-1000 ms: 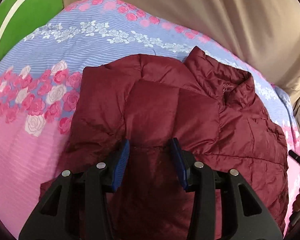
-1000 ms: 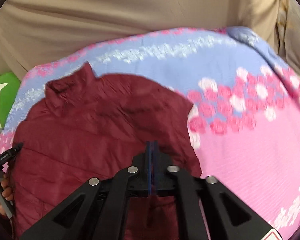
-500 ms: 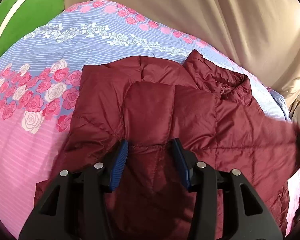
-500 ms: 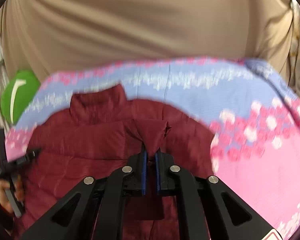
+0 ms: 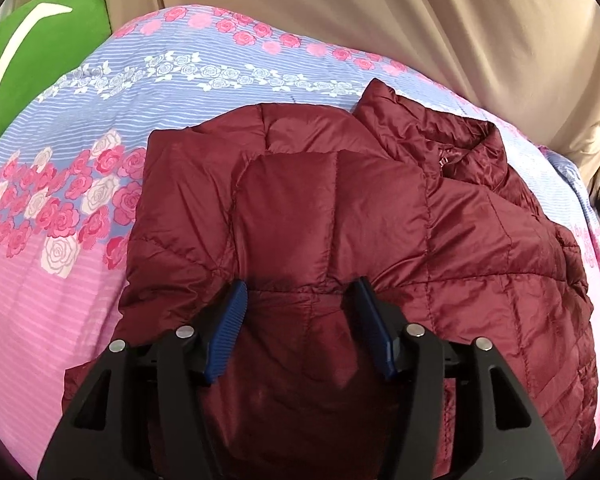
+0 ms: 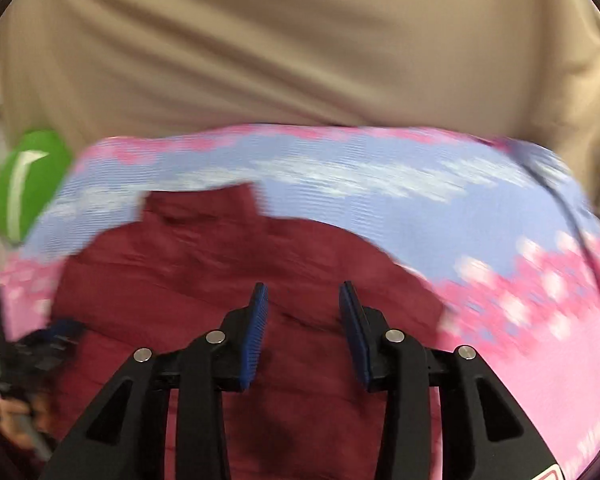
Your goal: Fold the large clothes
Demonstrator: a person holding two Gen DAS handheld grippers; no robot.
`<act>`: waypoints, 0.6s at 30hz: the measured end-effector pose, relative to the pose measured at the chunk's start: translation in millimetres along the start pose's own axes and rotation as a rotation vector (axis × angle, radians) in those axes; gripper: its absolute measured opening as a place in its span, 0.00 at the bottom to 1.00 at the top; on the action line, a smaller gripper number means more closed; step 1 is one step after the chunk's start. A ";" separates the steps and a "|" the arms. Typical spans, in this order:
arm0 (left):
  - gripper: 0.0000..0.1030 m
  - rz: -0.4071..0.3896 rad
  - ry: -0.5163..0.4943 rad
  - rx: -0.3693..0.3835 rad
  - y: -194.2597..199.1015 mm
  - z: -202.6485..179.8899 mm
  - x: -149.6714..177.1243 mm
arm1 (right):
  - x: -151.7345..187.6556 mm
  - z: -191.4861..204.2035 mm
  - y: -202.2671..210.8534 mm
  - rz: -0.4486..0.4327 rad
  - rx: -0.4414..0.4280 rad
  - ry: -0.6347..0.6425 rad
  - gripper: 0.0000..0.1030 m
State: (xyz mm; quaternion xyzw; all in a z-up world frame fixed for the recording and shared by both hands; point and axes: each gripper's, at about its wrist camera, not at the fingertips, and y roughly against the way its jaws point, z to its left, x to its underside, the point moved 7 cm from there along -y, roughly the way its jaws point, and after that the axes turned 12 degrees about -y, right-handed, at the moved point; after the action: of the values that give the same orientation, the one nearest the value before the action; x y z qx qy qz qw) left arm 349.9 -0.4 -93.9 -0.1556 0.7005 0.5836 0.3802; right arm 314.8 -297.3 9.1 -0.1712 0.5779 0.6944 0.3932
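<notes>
Releasing: right gripper (image 6: 302, 300) jaws have just been opening, nothing between them now; the sleeve pinched a moment ago lies folded on the maroon quilted puffer jacket (image 6: 228, 280) beneath. Left gripper (image 5: 300, 296) jaws also widening, unclenched, straddling the other folded sleeve.

— What is the dark red quilted puffer jacket (image 5: 380, 216) made of?

— Thin synthetic shell cloth with a soft sheen, stitched into padded panels and finely crinkled at the seams. It lies on a pink and blue rose-print cotton bedspread (image 5: 60, 280), matt and faintly ribbed.

— And the tools?

— The left black plastic two-finger gripper (image 5: 300, 300) is matt, with shiny round metal rivets; its blue rubbery finger pads (image 5: 230, 320) are finely ridged. The right black plastic gripper (image 6: 302, 300) looks the same, though blurred.

— Behind?

— A beige draped curtain cloth (image 5: 420, 20), smooth and matt, and a green plush cushion with a white stripe (image 5: 40, 40), softly fuzzy.
</notes>
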 end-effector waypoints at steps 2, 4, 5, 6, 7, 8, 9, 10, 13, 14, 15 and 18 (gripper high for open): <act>0.52 -0.002 0.007 0.008 0.4 1.0 -0.1 | -3.6 32.5 -23.1 0.040 -0.055 0.067 0.25; 0.52 -0.005 0.014 0.017 0.7 2.3 -0.2 | -7.7 59.8 -64.3 0.095 -0.085 0.111 0.19; 0.52 -0.006 0.016 0.020 0.8 2.7 -0.3 | -10.1 65.0 -79.3 0.110 -0.089 0.114 0.15; 0.53 -0.007 0.017 0.021 1.1 2.6 -0.1 | -12.1 73.6 -99.5 0.130 -0.094 0.116 0.15; 0.53 -0.007 0.017 0.021 1.2 2.4 -0.1 | -9.1 81.9 -105.5 0.135 -0.097 0.114 0.15; 0.53 -0.007 0.017 0.023 1.3 2.2 -0.2 | -10.7 87.7 -115.8 0.141 -0.101 0.112 0.15; 0.55 -0.007 0.016 0.026 1.2 2.1 -0.5 | -12.6 93.3 -128.9 0.155 -0.111 0.108 0.15; 0.56 -0.008 0.015 0.029 1.3 1.5 -0.7 | -11.1 92.3 -132.2 0.165 -0.123 0.105 0.15; 0.58 -0.008 0.013 0.032 1.5 -0.5 -0.8 | -10.7 93.7 -151.2 0.190 -0.141 0.085 0.18; 0.58 -0.009 0.013 0.034 1.4 -0.7 -1.0 | -10.1 92.7 -157.2 0.195 -0.135 0.086 0.19; 0.58 -0.010 0.013 0.037 1.7 -1.2 -1.0 | -9.9 90.3 -160.7 0.200 -0.135 0.088 0.19; 0.59 -0.012 0.013 0.040 2.1 -1.9 -0.7 | -8.6 85.9 -168.7 0.216 -0.139 0.098 0.22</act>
State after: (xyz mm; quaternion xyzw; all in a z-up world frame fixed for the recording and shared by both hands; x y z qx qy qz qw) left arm 348.3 -1.7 -91.8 -0.1557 0.7135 0.5662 0.3823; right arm 464.3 -215.9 -74.2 -0.1686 0.5619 0.7620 0.2743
